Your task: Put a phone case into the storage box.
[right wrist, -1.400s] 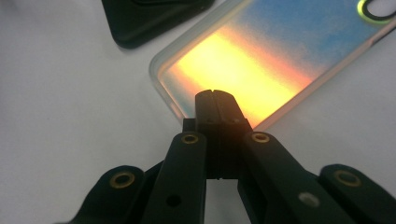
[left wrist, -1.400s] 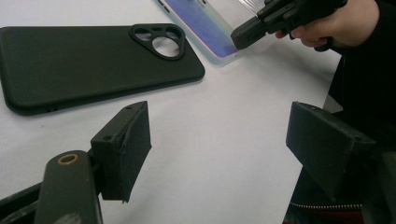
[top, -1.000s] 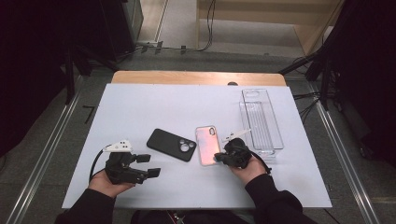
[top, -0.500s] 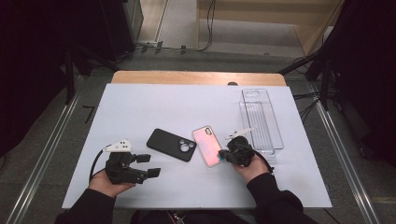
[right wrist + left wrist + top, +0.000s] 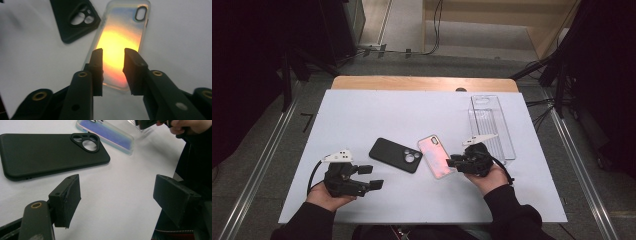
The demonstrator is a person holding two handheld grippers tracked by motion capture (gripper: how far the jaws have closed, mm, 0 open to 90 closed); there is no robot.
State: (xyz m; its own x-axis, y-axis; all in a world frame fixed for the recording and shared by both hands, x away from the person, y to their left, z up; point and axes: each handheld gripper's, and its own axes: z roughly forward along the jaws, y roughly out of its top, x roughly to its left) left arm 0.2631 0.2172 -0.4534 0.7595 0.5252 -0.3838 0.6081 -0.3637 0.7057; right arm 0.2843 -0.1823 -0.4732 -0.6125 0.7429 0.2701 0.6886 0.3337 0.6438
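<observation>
An iridescent pink phone case [image 5: 437, 156] lies flat on the white table [image 5: 362, 115], camera cut-out at its far end. A black phone case [image 5: 395, 155] lies just left of it. My right gripper [image 5: 452, 162] hovers at the near right end of the iridescent case [image 5: 120, 37]. Its jaws have just been opening and now stand a little apart [image 5: 113, 53] with nothing between them. My left gripper [image 5: 371, 177] rests near the front left, jaws wide open [image 5: 117, 185] and empty. It points toward the black case [image 5: 45, 155], with the iridescent case [image 5: 107, 132] beyond.
A clear plastic tray [image 5: 492, 125] stands at the right of the table, just behind my right hand [image 5: 185, 125]. A wooden strip [image 5: 422, 83] edges the table's far side. Dark stands and cables surround the table.
My right gripper has lifted slightly and drawn back from the iridescent case's near end, and its jaws have parted. The left gripper has kept still.
</observation>
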